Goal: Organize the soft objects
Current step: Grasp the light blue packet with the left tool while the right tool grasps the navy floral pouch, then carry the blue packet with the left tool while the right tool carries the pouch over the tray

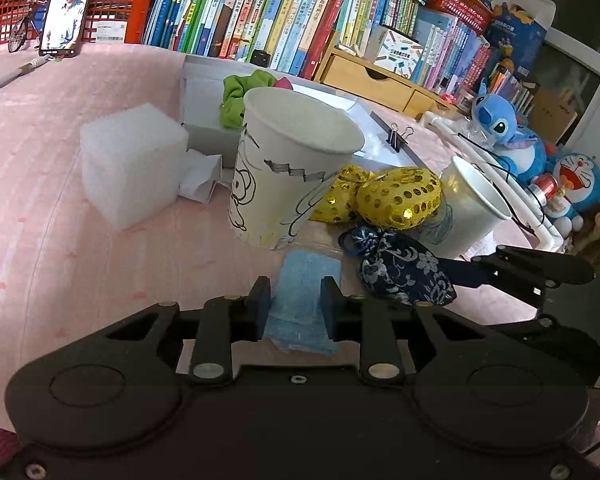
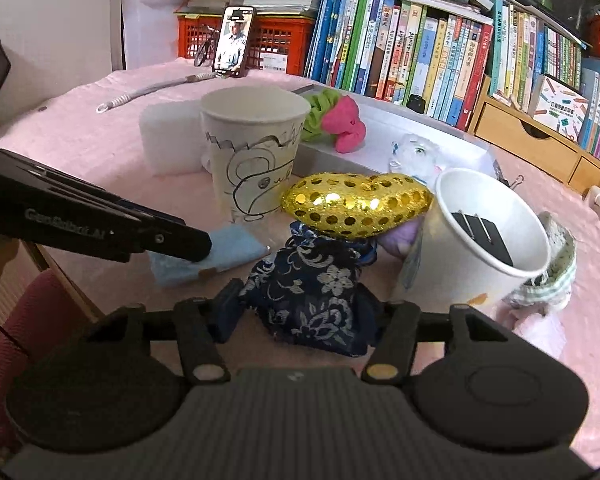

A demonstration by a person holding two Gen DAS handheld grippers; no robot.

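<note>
A light blue cloth (image 1: pixel 306 288) lies flat on the pink table cover (image 1: pixel 80 264). My left gripper (image 1: pixel 296 308) is shut on its near end, a blue pad against each side. In the right wrist view the left gripper (image 2: pixel 198 246) rests its tip on that blue cloth (image 2: pixel 236 246). A navy floral pouch (image 2: pixel 308 296) fills the gap of my right gripper (image 2: pixel 300 312), which is shut on it; the right finger is hidden behind the fabric. The same pouch (image 1: pixel 404 272) shows in the left wrist view. A gold sequined heart (image 2: pixel 356 204) lies just behind the pouch.
A drawn-on paper cup (image 2: pixel 252 152) stands upright behind the cloth. A second cup (image 2: pixel 484 236), tilted, holds black binder clips. A white foam block (image 1: pixel 128 164) sits at left. A green scrunchie (image 2: pixel 320 116) and pink fabric (image 2: pixel 346 124) lie on a white box. Books line the back.
</note>
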